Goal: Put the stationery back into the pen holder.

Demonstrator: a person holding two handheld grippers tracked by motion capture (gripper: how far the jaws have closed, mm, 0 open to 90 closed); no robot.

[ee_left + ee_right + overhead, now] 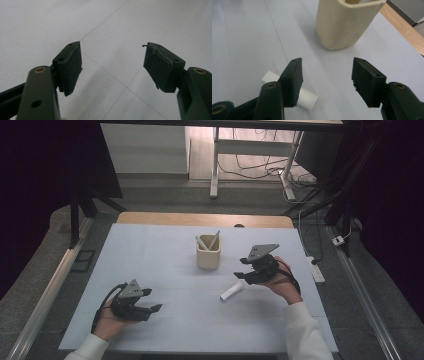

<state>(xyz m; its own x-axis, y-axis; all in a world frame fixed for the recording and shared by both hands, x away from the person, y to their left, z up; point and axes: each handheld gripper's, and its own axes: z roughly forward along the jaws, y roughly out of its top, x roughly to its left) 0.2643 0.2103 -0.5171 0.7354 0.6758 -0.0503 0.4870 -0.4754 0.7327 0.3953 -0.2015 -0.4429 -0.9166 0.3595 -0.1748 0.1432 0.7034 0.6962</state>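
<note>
two sticks stand in the cup; one white cylinder lies outside — right gripper and left gripper both gape, empty.

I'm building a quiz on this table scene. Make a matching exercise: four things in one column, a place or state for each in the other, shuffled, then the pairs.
Things:
1. cup
2. white tube
3. left tool
4. sticks

Places or states:
A. standing in the cup
B. lying flat on the mat by the right tool
C. open, nothing between its jaws
D. upright near the mat's middle

Pairs: 1-D, 2-B, 3-C, 4-A
</note>
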